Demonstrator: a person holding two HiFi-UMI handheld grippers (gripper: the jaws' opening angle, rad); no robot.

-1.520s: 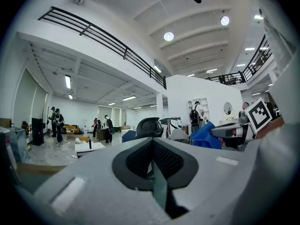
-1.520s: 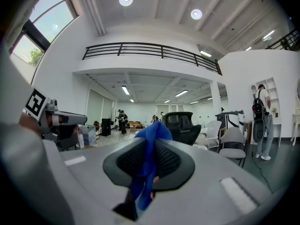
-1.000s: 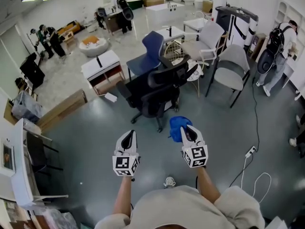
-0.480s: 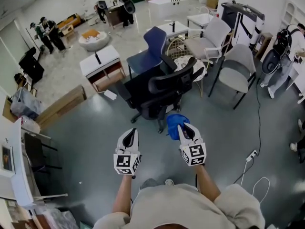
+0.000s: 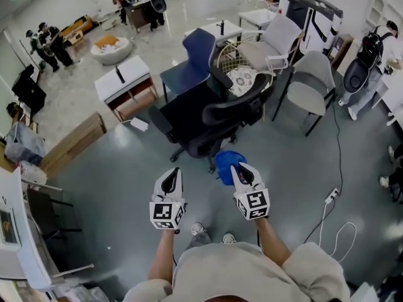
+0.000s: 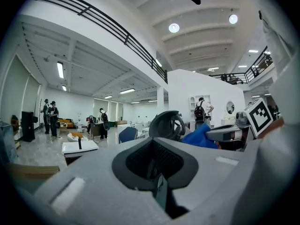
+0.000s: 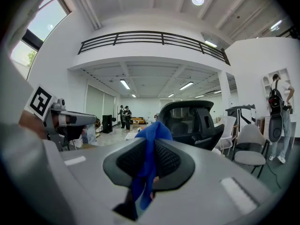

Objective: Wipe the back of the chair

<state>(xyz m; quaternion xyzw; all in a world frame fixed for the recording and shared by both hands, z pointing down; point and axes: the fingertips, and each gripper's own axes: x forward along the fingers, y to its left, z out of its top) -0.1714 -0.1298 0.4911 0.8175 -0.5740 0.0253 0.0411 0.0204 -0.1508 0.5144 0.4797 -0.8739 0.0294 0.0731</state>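
A black office chair point(image 5: 211, 121) stands ahead of me with its backrest point(image 5: 238, 113) turned toward me. My right gripper point(image 5: 239, 173) is shut on a blue cloth point(image 5: 225, 163), held just short of the chair's base. In the right gripper view the cloth point(image 7: 149, 144) hangs between the jaws, with the chair's back point(image 7: 192, 123) straight ahead. To the cloth's left, my left gripper point(image 5: 170, 180) is shut with nothing in it. In the left gripper view, the chair point(image 6: 167, 123) and the cloth point(image 6: 202, 137) lie ahead and to the right.
Two grey chairs point(image 5: 308, 90) stand at the right, with a blue chair point(image 5: 189, 65) and a wire chair with a patterned cushion point(image 5: 242, 77) behind the black one. A white low table point(image 5: 123, 83) is at the left. A power strip and cable point(image 5: 332, 197) lie on the floor to the right.
I have stepped closer: the black chair now sits nearer and larger ahead of the grippers. Both grippers keep the same pose, and the cloth stays in the right one.
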